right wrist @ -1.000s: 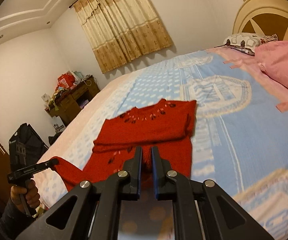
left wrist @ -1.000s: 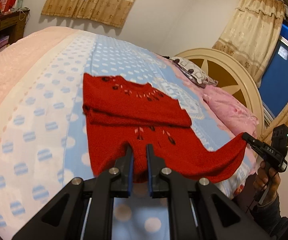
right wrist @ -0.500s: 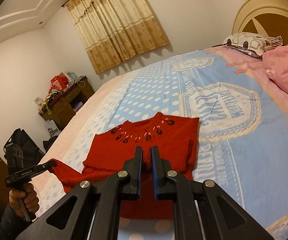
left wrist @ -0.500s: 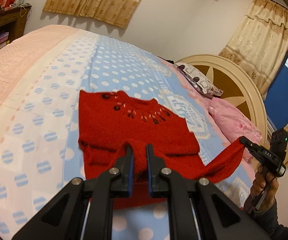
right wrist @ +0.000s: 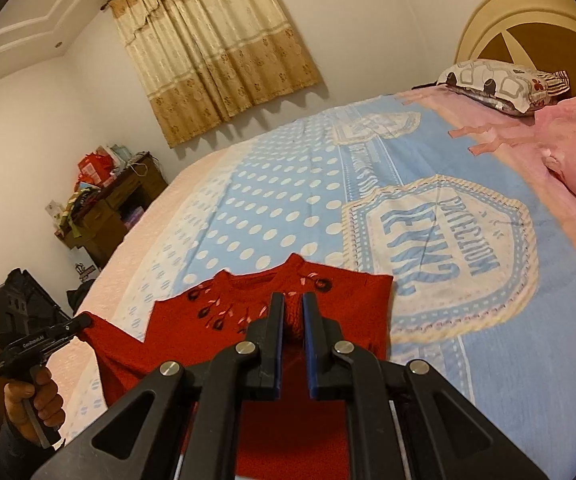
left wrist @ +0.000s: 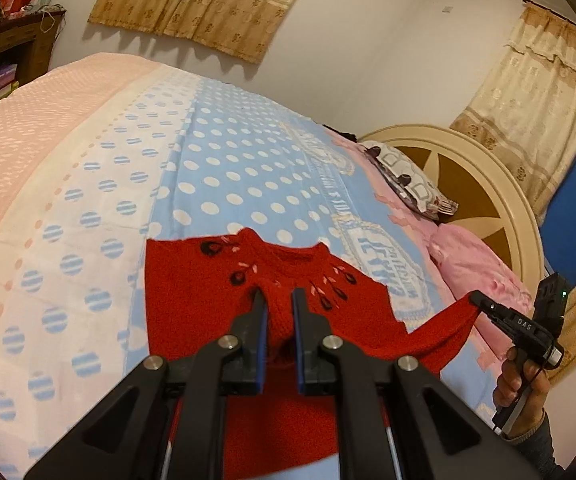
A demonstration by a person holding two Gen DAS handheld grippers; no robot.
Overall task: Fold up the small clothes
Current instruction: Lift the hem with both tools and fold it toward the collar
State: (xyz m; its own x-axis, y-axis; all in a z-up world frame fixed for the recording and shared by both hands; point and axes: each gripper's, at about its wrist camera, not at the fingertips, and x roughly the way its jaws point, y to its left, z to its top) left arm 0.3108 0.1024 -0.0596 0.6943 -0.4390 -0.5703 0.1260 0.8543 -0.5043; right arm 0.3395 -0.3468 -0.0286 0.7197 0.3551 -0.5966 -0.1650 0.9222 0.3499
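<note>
A small red knitted sweater [left wrist: 191, 300] with dark and pink embroidery at the neckline lies on the dotted blue bedspread [left wrist: 247, 176]. My left gripper [left wrist: 277, 300] is shut on a bunch of its red knit, lifted above the body close to the neckline. My right gripper [right wrist: 292, 308] is shut on another part of the sweater [right wrist: 360, 300], also near the collar. The fabric hangs stretched between the two. Each wrist view shows the other tool: the right gripper [left wrist: 474, 300] at the right edge and the left gripper [right wrist: 83, 320] at the left, each pinching a red corner.
A pink pillow [left wrist: 480, 264] and a patterned pillow [left wrist: 408, 176] lie by the cream headboard [left wrist: 488, 184]. A cluttered wooden cabinet [right wrist: 119, 208] stands beyond the far side of the bed. Curtains hang on the walls.
Both grippers have carried the sweater's held edge forward over its body, from the lower part up to the neckline. The folded-over layer now covers most of the sweater.
</note>
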